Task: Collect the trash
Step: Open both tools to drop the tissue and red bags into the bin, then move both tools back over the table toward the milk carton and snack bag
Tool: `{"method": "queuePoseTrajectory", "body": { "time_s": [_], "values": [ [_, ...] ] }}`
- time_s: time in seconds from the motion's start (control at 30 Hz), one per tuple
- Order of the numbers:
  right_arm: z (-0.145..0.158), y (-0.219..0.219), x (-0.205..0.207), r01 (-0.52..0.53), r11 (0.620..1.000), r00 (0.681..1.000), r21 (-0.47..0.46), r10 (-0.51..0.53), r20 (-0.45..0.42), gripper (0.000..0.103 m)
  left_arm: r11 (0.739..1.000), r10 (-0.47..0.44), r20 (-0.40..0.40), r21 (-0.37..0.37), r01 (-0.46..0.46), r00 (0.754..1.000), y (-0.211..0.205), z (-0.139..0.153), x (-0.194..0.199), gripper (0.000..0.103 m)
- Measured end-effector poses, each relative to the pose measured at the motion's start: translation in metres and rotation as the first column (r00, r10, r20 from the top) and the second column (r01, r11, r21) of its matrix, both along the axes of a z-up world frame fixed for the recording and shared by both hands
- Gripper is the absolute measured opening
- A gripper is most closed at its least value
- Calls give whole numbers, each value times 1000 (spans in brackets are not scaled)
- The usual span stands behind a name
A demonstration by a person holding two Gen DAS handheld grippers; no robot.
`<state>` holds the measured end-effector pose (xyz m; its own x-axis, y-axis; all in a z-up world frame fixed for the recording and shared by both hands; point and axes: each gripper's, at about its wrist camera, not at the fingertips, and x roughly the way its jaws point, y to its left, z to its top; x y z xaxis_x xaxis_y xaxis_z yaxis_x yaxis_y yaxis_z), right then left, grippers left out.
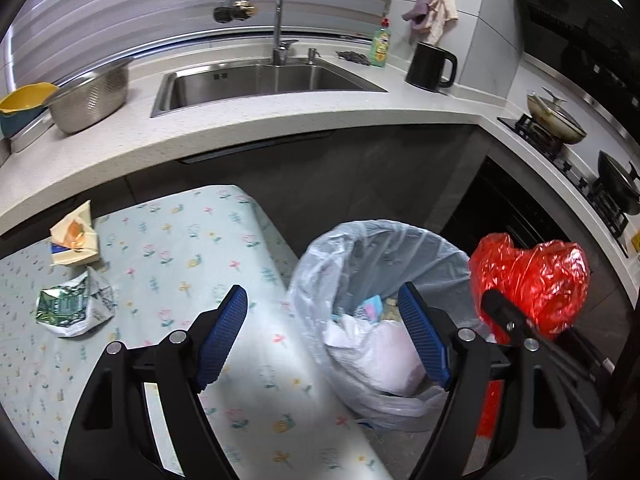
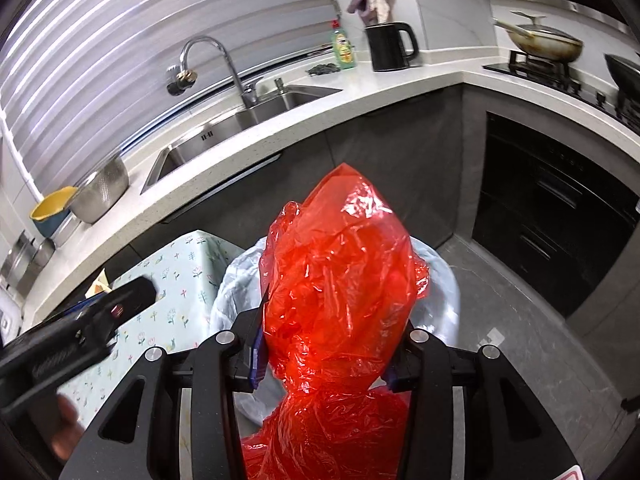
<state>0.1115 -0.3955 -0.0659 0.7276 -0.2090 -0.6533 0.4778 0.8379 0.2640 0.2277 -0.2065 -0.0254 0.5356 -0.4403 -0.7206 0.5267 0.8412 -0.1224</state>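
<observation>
- Kitchen corner: white speckled countertop (image 1: 248,128) ran along the back and turned right toward the gas hob (image 1: 568,152); steel sink (image 1: 264,80) with chrome gooseneck tap (image 1: 272,12) was set into it.
- Work surface was a low table under a pale floral tablecloth (image 1: 192,248), in front of the grey cabinets.
- On the table: two pieces of trash, one crumpled yellow carton (image 1: 74,240) and one flattened green-and-white wrapper (image 1: 72,306), near each other at the left.
- One bin lined with a translucent pale-blue bag (image 1: 384,264) stood on the floor, touching the table's right edge; paper and plastic waste were inside.
- One crumpled red plastic bag (image 2: 340,280) was clamped between the right gripper (image 2: 326,344) fingers, above the bin's rim on its right side.
- Left gripper (image 1: 320,320) was spread wide, holding nothing, over the table edge and bin mouth.
- Counter count: one steel colander (image 1: 92,98), one black kettle (image 1: 430,66), one green soap bottle (image 1: 380,46); two pans on the hob.
- Grey floor (image 2: 520,320) right of the bin was open.
</observation>
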Motion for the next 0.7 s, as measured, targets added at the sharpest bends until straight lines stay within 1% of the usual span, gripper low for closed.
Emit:
{"method": "queuePoseTrajectory", "body": {
  "time_s": [0.1, 0.17, 0.23, 0.3, 0.4, 0.47, 0.63, 0.7],
  "values": [
    [-3, 4, 17, -9, 1000, 1000, -3, 9, -17, 44, 1000, 31, -3, 0, -31, 999, 15, -1, 9, 74],
    [-4, 8, 26, -8, 1000, 1000, -13, 8, -24, 50, 999, 53, -4, 0, -53, 999, 25, -3, 15, 74],
    [-2, 13, 30, 1, 1000, 1000, -31, -2, -17, 64, 998, 69, -3, 2, -69, 998, 33, -3, 20, 74],
    [1, 18, 32, 5, 999, 1000, -47, -5, -9, 68, 997, 83, 1, 6, -83, 997, 40, -4, 23, 77],
    [9, 26, 32, 3, 998, 1000, -63, -3, 3, 69, 994, 108, 8, 5, -108, 994, 53, -4, 26, 81],
    [14, 30, 30, -1, 998, 1000, -66, 2, 16, 70, 993, 116, 11, 4, -116, 993, 59, -3, 26, 81],
    [32, 48, 26, -35, 997, 998, -67, 38, 46, 70, 989, 147, 10, -3, -147, 989, 79, 0, 27, 82],
    [37, 59, 24, -58, 996, 997, -64, 62, 54, 70, 987, 163, 13, -6, -163, 987, 89, 1, 26, 84]
  ]
}}
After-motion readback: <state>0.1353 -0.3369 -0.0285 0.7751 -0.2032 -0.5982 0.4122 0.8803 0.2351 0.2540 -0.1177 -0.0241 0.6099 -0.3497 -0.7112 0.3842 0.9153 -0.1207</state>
